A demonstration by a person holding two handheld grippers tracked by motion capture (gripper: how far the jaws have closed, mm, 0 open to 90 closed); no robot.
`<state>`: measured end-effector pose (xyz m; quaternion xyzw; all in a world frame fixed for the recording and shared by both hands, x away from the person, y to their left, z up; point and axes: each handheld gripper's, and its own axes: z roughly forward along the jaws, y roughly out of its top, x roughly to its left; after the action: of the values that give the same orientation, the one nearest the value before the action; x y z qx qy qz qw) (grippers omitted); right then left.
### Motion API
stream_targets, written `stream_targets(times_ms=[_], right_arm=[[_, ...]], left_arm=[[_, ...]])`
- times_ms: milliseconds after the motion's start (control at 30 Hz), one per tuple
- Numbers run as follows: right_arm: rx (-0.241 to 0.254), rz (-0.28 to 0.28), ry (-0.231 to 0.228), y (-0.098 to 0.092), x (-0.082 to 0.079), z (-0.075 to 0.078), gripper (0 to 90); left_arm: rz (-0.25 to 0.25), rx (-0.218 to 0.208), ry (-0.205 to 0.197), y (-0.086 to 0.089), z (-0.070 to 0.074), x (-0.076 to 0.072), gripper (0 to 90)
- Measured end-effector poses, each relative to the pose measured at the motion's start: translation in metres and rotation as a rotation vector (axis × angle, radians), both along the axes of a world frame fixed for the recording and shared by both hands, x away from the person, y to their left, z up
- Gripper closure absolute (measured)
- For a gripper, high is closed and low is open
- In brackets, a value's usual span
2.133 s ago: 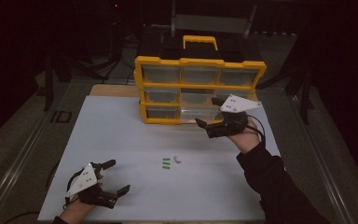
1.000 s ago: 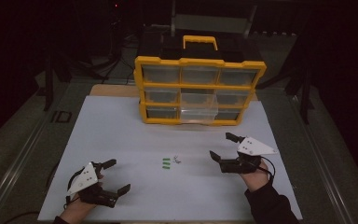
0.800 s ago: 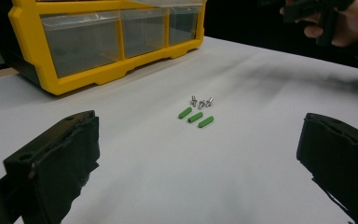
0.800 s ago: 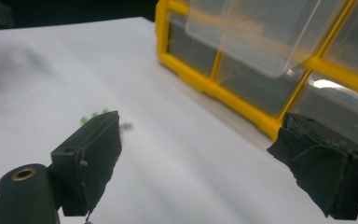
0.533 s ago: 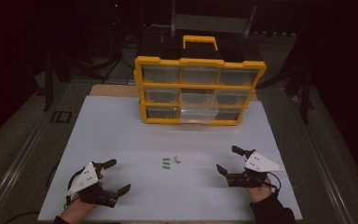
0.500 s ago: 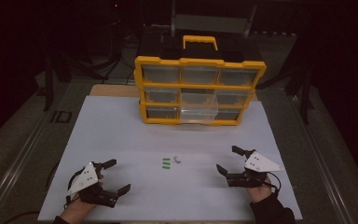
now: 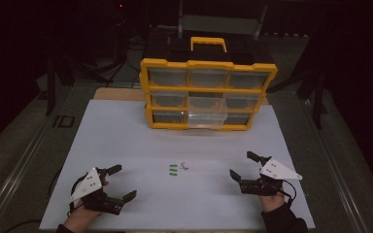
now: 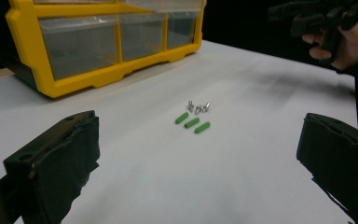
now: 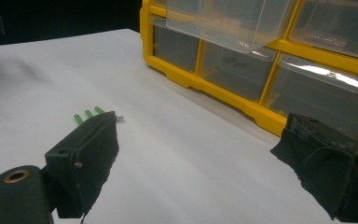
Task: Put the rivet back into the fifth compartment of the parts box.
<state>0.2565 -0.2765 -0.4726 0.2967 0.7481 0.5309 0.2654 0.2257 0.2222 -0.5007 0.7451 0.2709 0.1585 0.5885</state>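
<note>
With one clear drawer [image 7: 207,112] of the yellow organizer [image 7: 208,94] pulled out, both the left gripper [image 7: 118,183] and right gripper [image 7: 239,167] rest empty, jaws apart, the green pegs [image 8: 192,122] and small screws [image 8: 198,107] lying between them, seemingly yet to be picked up.

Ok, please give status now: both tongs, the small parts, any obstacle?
Left tongs open, empty. Right tongs open, empty. Green pegs and small screws loose on white mat, between both tongs. Middle drawer pulled out; path clear.
</note>
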Motion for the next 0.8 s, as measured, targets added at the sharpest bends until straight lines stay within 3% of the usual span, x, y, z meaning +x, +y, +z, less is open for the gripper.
stream_targets(times_ms=[200, 400, 633, 800], right_arm=[[0.004, 0.016, 0.007, 0.001, -0.001, 0.001, 11.2], [0.004, 0.017, -0.006, 0.002, -0.002, 0.004, 11.2], [0.007, 0.023, -0.013, 0.003, -0.003, 0.005, 11.2], [0.006, 0.027, -0.010, 0.004, -0.003, 0.005, 11.2]], left_arm=[[-0.023, -0.003, 0.010, -0.004, 0.013, 0.004, 0.0], [-0.090, 0.005, 0.030, -0.012, 0.031, 0.014, 0.0], [-0.143, -0.005, 0.012, -0.023, 0.053, 0.026, 0.0], [-0.227, 0.004, 0.004, -0.041, 0.075, 0.044, 0.0]])
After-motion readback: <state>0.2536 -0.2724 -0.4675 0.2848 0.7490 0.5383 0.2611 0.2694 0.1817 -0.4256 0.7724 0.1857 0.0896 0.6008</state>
